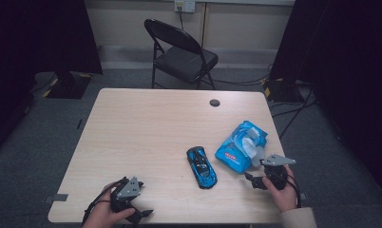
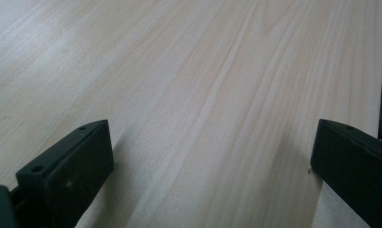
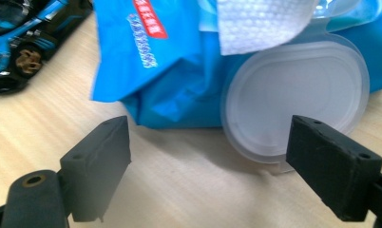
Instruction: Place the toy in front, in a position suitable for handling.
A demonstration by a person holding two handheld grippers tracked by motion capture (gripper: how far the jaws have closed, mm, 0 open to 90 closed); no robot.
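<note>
Holding a gripper in each hand, I have both down at the near edge of the table (image 1: 146, 123). My right gripper (image 1: 259, 179) sits at the near right, just beside the blue wipes pack (image 1: 239, 145), and its jaws stand wide apart with nothing between them. Along those jaws, in the right gripper view, the wipes pack (image 3: 165, 61) lies straight ahead and close: its clear plastic lid (image 3: 296, 92) is flipped open and rests flat on the wood, reaching into the space ahead of the right-hand jaw, though I cannot tell whether the jaw touches it. A white wipe (image 3: 262, 19) pokes up out of the opening above the lid. The pack itself lies on the right side of the table, near the right edge, tilted at an angle.

My left gripper (image 1: 140, 209) is at the near left corner, well apart from everything else (it faces bare wood, as the left gripper view shows), and its jaws are spread wide too, gripping nothing.

Between my two hands, a little to the right of centre, a blue and black toy car (image 1: 201, 166) lies on the table just beside the wipes pack, not touching it in the high view. Its wheel and flank show at the top left corner of the right gripper view (image 3: 23, 42).

Beyond the far edge of the table stands a black folding chair (image 1: 182, 54).
</note>
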